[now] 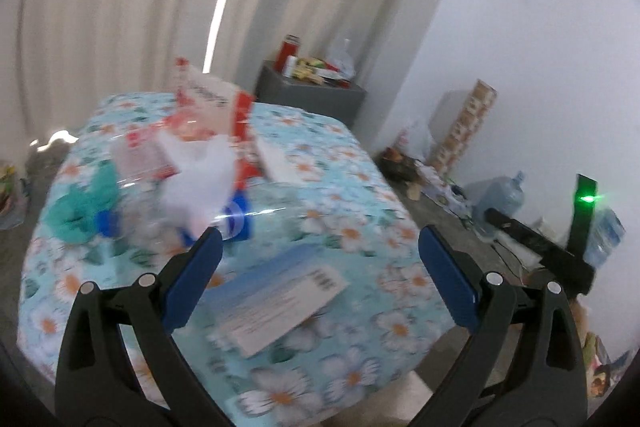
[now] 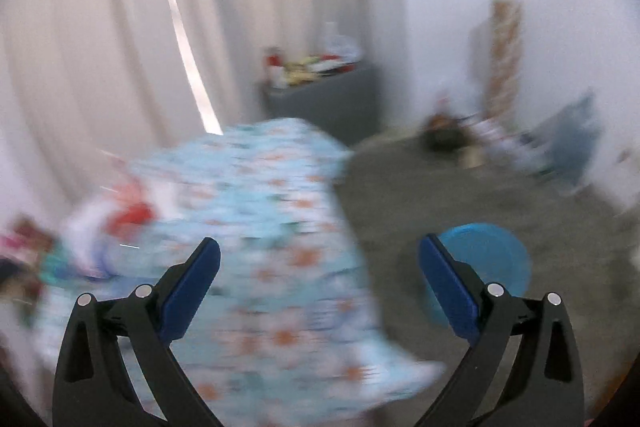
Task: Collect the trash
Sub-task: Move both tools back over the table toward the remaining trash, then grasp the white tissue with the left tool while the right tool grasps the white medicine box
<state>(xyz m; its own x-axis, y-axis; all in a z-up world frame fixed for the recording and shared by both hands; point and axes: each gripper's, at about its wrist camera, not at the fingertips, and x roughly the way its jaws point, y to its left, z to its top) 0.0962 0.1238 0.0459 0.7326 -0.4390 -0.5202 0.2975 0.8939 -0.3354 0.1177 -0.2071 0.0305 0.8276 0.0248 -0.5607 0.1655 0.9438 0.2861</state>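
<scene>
Both grippers are held over a table covered by a floral cloth (image 1: 352,187), pointing forward and slightly downward toward the far wall and curtains (image 1: 120,7). Left gripper (image 1: 320,247): jaws spread wide, nothing between them, blue pads bare. Its fingers frame a flat white-and-blue paper carton (image 1: 280,303) lying on the near part of the cloth, closer to the left finger than to the right. Farther back and to the left sits the heap of trash: a crumpled white tissue (image 1: 204,175), a clear plastic bottle with a blue cap (image 1: 240,215), a teal wad (image 1: 80,203), and a red-and-white package (image 1: 212,99) standing up behind them (all blurred, edges uncertain). The left fingertip (image 1: 208,247) overlaps the bottle in view; contact cannot be told. Right gripper (image 2: 320,251): jaws likewise wide apart and empty. Its view is heavily smeared; the cloth's corner (image 2: 280,227) falls between the fingers, and the same heap of trash (image 2: 120,219) appears off to the far left. A round blue bin (image 2: 492,267) stands on the grey floor just behind the right finger. A grey cabinet (image 1: 312,95) with clutter on top stands beyond the table.
</scene>
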